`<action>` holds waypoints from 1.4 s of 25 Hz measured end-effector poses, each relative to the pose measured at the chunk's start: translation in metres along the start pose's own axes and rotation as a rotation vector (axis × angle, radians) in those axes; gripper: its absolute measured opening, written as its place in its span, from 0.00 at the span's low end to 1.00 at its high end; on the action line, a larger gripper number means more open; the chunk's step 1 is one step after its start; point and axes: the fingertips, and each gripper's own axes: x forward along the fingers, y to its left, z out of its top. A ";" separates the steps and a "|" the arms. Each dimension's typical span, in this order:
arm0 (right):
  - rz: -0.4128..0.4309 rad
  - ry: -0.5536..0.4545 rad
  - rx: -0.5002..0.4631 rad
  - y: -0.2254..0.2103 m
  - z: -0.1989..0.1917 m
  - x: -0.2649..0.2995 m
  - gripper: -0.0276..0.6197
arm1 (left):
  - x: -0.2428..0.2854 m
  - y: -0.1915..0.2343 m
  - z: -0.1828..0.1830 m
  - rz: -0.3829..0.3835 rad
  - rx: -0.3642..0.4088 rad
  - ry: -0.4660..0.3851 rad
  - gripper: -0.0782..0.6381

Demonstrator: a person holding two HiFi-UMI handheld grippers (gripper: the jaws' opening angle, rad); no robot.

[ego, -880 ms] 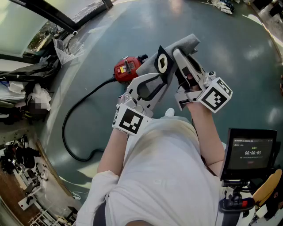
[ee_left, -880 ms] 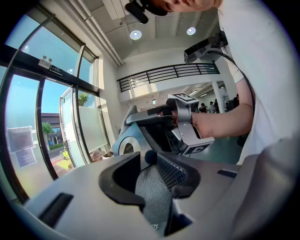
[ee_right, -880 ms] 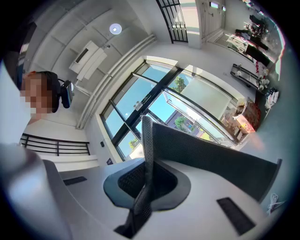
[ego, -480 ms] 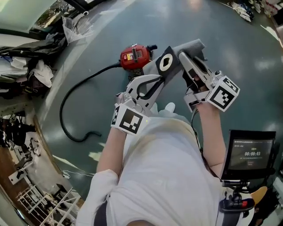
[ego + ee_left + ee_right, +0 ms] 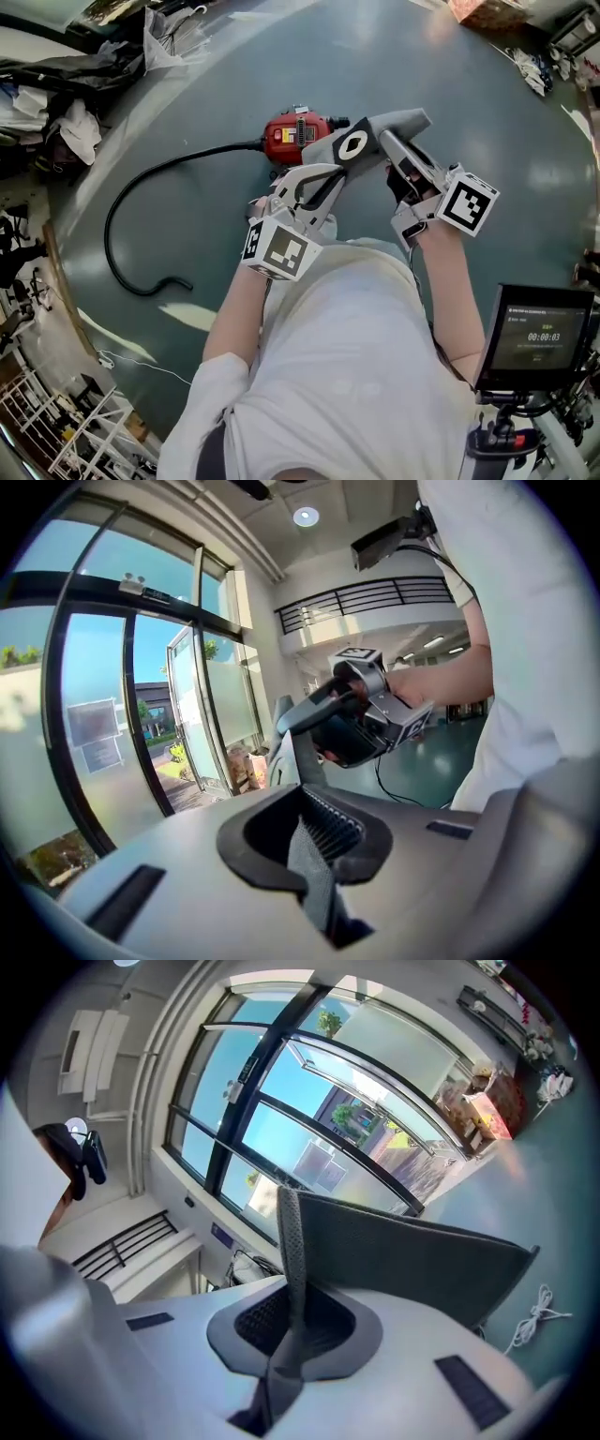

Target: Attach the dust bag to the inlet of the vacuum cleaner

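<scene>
Left claw and right claw pinch dust bag.

Glossy dark teal floor carried everything. Small red vacuum cleaner body sat on it at far centre. Thick black cord ran left from the vacuum's left side, then curved near into a hook. Far left edge: crumpled clear plastic bag, white cloth heap. Near left: thin white string, white wire rack beside it.
</scene>
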 end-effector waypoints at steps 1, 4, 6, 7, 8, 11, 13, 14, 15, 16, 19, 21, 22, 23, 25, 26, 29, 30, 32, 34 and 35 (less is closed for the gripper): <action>0.000 0.007 -0.002 -0.004 -0.001 -0.010 0.07 | 0.002 -0.006 0.004 -0.010 -0.022 -0.007 0.13; -0.078 -0.252 -0.004 -0.007 -0.027 -0.116 0.07 | 0.011 -0.082 0.026 -0.294 0.077 -0.038 0.12; -0.227 -0.641 0.015 0.003 -0.065 -0.208 0.08 | 0.012 -0.140 0.041 -0.660 0.308 -0.074 0.12; -0.267 -0.741 0.027 0.008 -0.079 -0.238 0.08 | 0.010 -0.162 0.047 -0.751 0.384 -0.076 0.12; -0.273 -0.751 0.029 0.012 -0.087 -0.255 0.08 | 0.006 -0.178 0.053 -0.763 0.411 -0.064 0.12; -0.183 -0.574 0.043 0.025 -0.092 -0.260 0.13 | -0.011 -0.185 0.064 -0.621 0.325 -0.016 0.12; -0.120 -0.499 0.087 0.034 -0.097 -0.244 0.15 | -0.020 -0.161 0.065 -0.566 0.286 0.015 0.12; -0.098 -0.461 0.104 0.036 -0.099 -0.235 0.15 | -0.022 -0.148 0.064 -0.546 0.282 0.031 0.12; -0.084 -0.416 0.109 0.034 -0.101 -0.229 0.15 | -0.021 -0.137 0.062 -0.528 0.281 0.046 0.12; -0.076 -0.364 0.105 0.029 -0.101 -0.225 0.15 | -0.016 -0.129 0.061 -0.508 0.279 0.061 0.12; -0.012 -0.211 0.068 0.006 -0.093 -0.225 0.15 | 0.015 -0.112 0.051 -0.404 0.270 0.128 0.12; 0.066 -0.138 0.028 0.004 -0.082 -0.222 0.15 | 0.028 -0.094 0.041 -0.333 0.263 0.177 0.12; 0.087 -0.116 -0.018 0.008 -0.075 -0.218 0.15 | 0.028 -0.086 0.037 -0.311 0.271 0.198 0.12; 0.087 -0.102 -0.089 0.015 -0.066 -0.212 0.15 | 0.025 -0.078 0.033 -0.297 0.288 0.218 0.12; 0.050 -0.062 -0.325 0.032 -0.047 -0.195 0.15 | 0.015 -0.069 0.026 -0.278 0.324 0.252 0.12; 0.021 -0.018 -0.489 0.038 -0.040 -0.184 0.15 | 0.010 -0.066 0.023 -0.271 0.340 0.266 0.12; -0.070 0.234 -1.027 0.041 -0.039 -0.147 0.15 | -0.002 -0.064 0.017 -0.255 0.386 0.295 0.12; -0.072 0.337 -1.163 0.039 -0.045 -0.137 0.14 | -0.005 -0.065 0.017 -0.251 0.392 0.297 0.12; -0.038 0.534 -1.327 0.027 -0.059 -0.121 0.14 | -0.012 -0.066 0.020 -0.243 0.393 0.292 0.12; -0.010 0.689 -1.406 0.012 -0.072 -0.115 0.14 | -0.018 -0.070 0.024 -0.236 0.394 0.284 0.12; 0.006 0.744 -1.432 0.007 -0.078 -0.114 0.14 | -0.021 -0.072 0.025 -0.237 0.395 0.280 0.12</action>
